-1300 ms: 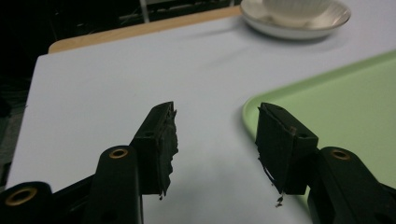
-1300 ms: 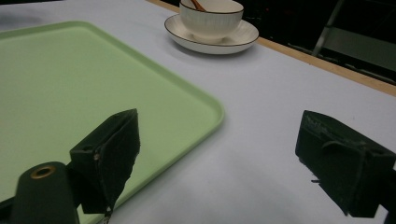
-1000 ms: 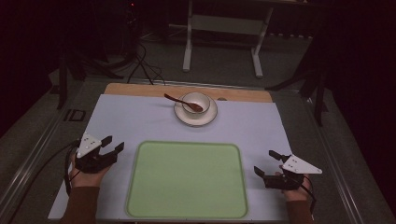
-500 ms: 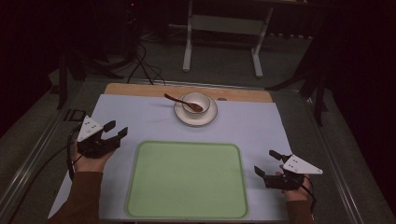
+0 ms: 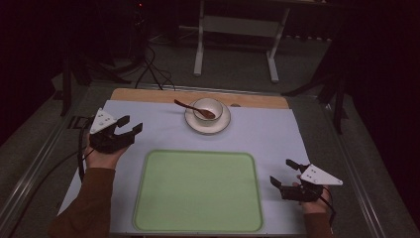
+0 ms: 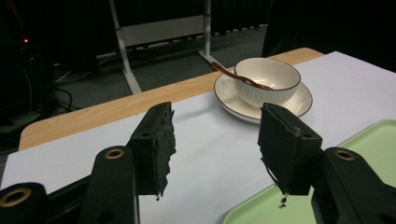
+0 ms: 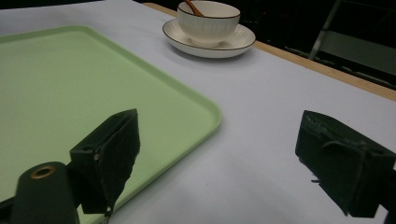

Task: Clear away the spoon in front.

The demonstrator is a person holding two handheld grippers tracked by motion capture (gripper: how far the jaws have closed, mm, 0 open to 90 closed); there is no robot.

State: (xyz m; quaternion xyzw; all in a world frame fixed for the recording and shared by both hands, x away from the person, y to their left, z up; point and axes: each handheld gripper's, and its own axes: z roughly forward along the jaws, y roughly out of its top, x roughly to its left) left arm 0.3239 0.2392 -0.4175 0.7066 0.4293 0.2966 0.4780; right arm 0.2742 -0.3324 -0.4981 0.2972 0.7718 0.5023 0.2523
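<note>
A white bowl (image 5: 206,108) with a brown spoon (image 5: 185,106) in it sits on a white saucer (image 5: 221,125) at the far middle of the table. A pale green tray (image 5: 198,191) lies bare at the near middle. My left gripper (image 5: 130,124) is held open above the mat, left of the tray, pointing towards the bowl (image 6: 267,80). My right gripper (image 5: 284,171) is open and low at the tray's right edge (image 7: 212,112), with the bowl (image 7: 208,17) and saucer (image 7: 236,44) far ahead. Both grippers hold nothing.
A light mat (image 5: 267,134) covers the table, with a wooden strip (image 5: 148,95) along its far edge. A white metal stand (image 5: 237,29) and cables (image 5: 148,64) are on the dark floor beyond.
My left gripper has moved forward, away from the near edge and towards the bowl. The right gripper has stayed in place.
</note>
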